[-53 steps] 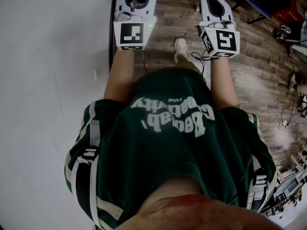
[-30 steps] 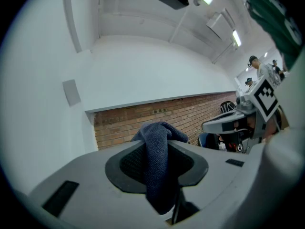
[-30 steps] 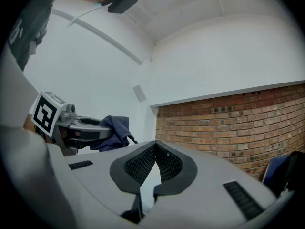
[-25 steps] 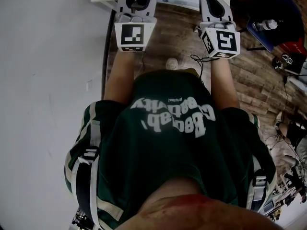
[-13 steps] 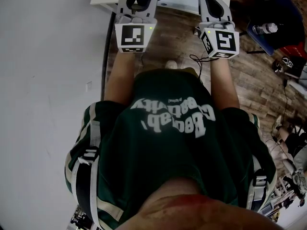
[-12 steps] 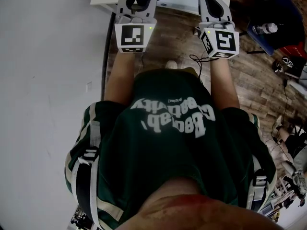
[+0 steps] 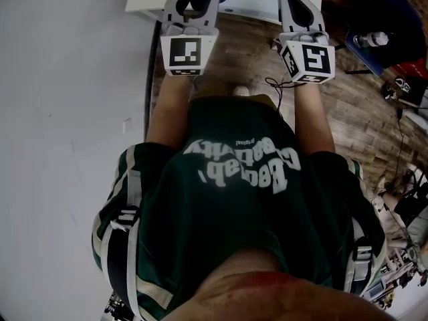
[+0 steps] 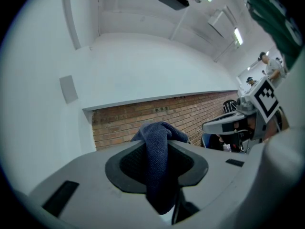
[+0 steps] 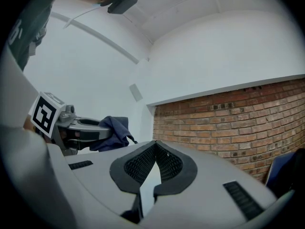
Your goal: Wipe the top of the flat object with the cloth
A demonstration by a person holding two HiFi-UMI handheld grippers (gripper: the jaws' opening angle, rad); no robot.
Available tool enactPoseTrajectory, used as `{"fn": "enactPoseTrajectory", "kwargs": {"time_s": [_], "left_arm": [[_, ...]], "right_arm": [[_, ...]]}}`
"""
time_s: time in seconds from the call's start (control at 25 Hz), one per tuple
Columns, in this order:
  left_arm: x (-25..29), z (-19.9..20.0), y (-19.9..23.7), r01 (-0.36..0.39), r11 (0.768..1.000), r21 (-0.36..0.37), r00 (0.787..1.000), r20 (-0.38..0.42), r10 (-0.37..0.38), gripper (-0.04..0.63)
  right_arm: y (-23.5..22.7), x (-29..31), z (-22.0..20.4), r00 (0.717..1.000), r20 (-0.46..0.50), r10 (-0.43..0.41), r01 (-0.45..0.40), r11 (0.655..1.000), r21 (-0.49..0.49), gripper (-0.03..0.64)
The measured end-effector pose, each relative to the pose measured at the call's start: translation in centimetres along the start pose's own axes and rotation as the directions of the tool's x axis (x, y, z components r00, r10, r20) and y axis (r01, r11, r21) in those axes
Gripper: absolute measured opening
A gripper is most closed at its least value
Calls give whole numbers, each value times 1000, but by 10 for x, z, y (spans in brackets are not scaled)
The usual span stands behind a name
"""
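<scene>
The white wall (image 7: pixel 67 112) fills the whole left side of the head view, and the wooden floor (image 7: pixel 348 112) runs down the right. In both gripper views a brick wall (image 9: pixel 228 123) crosses the middle of the frame under a white one. My green shirt (image 7: pixel 241 199) takes up the lower centre of the head view, with both forearms reaching up the frame. At the top edge lies the white surface (image 7: pixel 261 2), flat and pale, with its near edge just above my two grippers. My left gripper (image 8: pixel 159 175) sits at the upper left centre of the head view and my right gripper (image 9: pixel 153 163) at the upper right centre, side by side and apart. Each carries its marker cube (image 7: pixel 182 53) nearest my body. My left fingers (image 8: pixel 131 163) are clenched on the dark blue cloth (image 8: pixel 157 137). It bunches above the pads and hangs down between them in the centre of the left gripper view. In the head view the cloth shows as a small blue bit at the very top, over the white surface; I cannot tell whether it touches. My right fingers (image 9: pixel 138 166) are closed tip to tip with nothing between them. A pale shoe (image 7: pixel 241 91) peeks out on the floor just above my shirt.
</scene>
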State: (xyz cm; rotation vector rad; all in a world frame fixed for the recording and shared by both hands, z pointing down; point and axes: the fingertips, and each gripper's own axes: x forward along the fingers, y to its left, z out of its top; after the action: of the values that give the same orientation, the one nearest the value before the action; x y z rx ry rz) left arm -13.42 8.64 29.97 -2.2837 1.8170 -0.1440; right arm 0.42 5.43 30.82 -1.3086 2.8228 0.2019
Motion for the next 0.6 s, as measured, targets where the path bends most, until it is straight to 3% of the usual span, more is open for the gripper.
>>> {"fn": "enactPoseTrajectory", "kwargs": {"time_s": [0.2,0.6], "left_arm": [[15,-13,13,26,1000,-18,1000,-5,-26,114],[97,-20,66,120,992,-29,993,10,-120,114]], "right_arm": [[-5,17,-6,1000,-14,-27,27,1000,-14,-6],[-31,98,-2,993,-46,-109,108,994,-24,-6]]}}
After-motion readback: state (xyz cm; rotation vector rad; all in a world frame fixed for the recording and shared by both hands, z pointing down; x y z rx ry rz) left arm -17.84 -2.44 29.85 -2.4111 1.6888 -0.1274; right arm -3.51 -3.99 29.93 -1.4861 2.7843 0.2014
